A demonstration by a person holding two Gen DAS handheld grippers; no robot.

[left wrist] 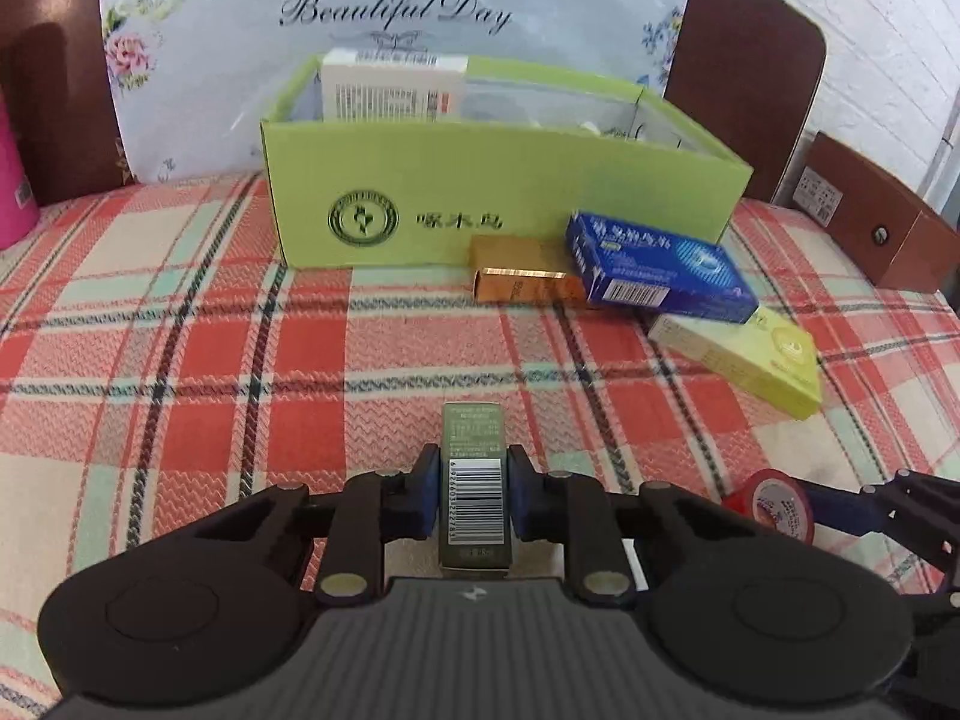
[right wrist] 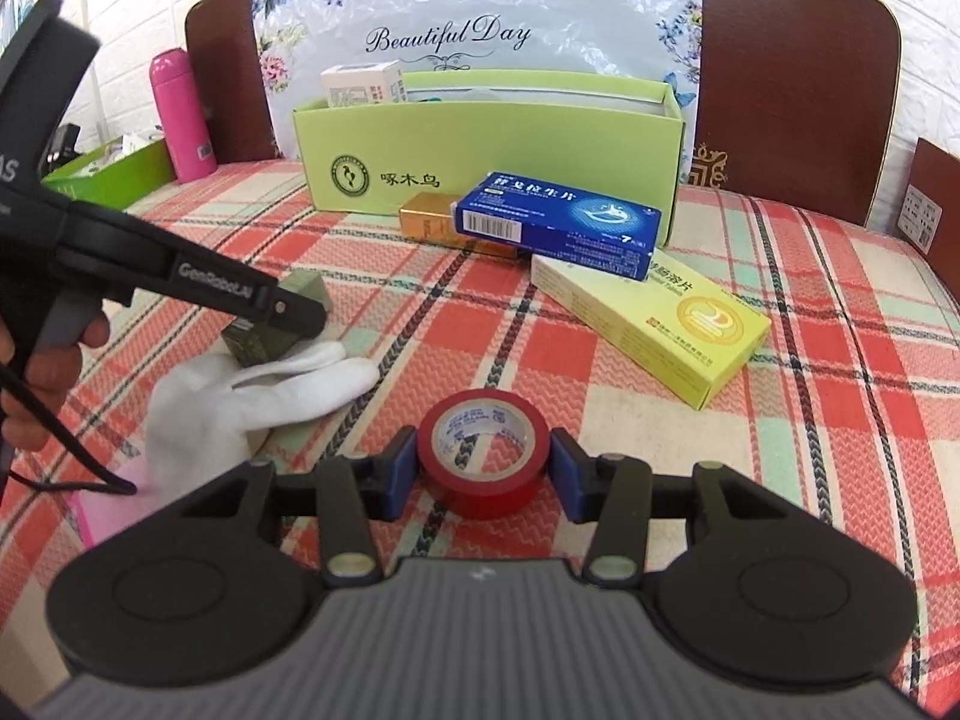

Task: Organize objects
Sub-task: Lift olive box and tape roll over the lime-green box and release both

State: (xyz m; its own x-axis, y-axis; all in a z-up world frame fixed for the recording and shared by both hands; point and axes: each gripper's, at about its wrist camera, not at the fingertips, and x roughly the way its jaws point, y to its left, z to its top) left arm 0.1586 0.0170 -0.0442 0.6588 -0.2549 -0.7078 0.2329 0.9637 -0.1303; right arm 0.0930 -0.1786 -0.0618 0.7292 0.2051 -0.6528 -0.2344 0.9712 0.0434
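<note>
My left gripper (left wrist: pixel 474 471) is shut on a narrow olive-green box (left wrist: pixel 473 480) with a barcode on top; its blue pads press both long sides just above the plaid cloth. From the right wrist view the same olive box (right wrist: pixel 309 291) shows behind the left gripper's finger (right wrist: pixel 288 306), over a white glove (right wrist: pixel 270 396). My right gripper (right wrist: pixel 485 468) is shut on a red tape roll (right wrist: pixel 483 462), one pad against each side. The tape roll (left wrist: pixel 771 501) also appears low at the right of the left wrist view.
An open light-green organiser box (left wrist: pixel 480 198) stands at the back with a white carton (left wrist: pixel 390 84) inside. In front of it lie a gold box (left wrist: pixel 516 282), a blue box (left wrist: pixel 654 264) and a yellow box (left wrist: pixel 750 360). A pink bottle (right wrist: pixel 180 114) stands far left.
</note>
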